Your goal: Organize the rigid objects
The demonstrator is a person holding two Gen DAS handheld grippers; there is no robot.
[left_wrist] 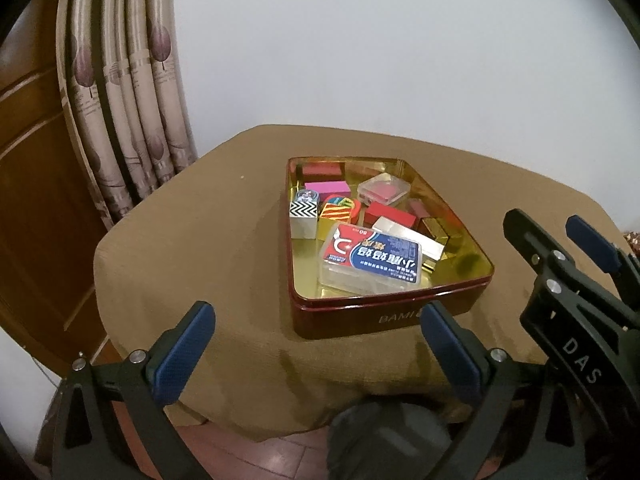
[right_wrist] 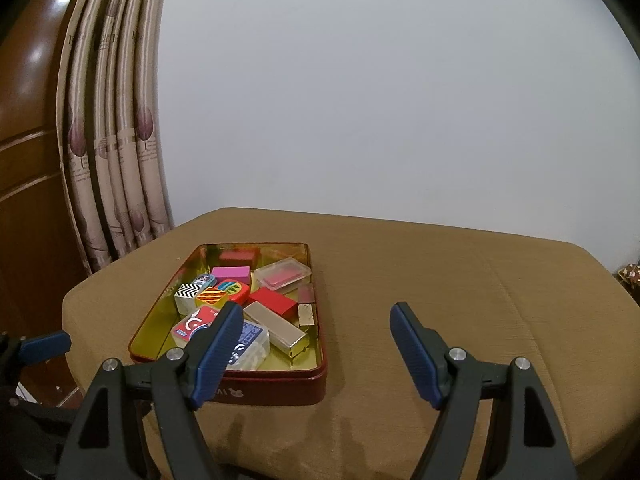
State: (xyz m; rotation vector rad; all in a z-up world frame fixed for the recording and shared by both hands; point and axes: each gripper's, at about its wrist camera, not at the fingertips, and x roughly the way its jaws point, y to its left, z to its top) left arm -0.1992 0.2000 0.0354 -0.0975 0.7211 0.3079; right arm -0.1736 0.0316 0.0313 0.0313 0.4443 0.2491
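Observation:
A red tin [left_wrist: 352, 316] with a gold inside stands on the tan-covered table; it also shows in the right wrist view [right_wrist: 276, 388]. It holds several small boxes: a clear box with a blue label [left_wrist: 372, 258], a red box [left_wrist: 390, 213], a gold bar [left_wrist: 412, 240], a zigzag block [left_wrist: 304, 216], a pink box [left_wrist: 327, 188] and a clear case [left_wrist: 384, 188]. My left gripper [left_wrist: 318, 350] is open and empty, in front of the tin. My right gripper [right_wrist: 316, 356] is open and empty, just right of the tin's near edge; it also shows in the left wrist view [left_wrist: 556, 240].
The tan cloth-covered table [right_wrist: 460, 288] stands against a white wall. A patterned curtain [left_wrist: 120, 92] and a wooden door [left_wrist: 28, 160] are at the left. The table's front edge drops to a dark floor [left_wrist: 240, 448].

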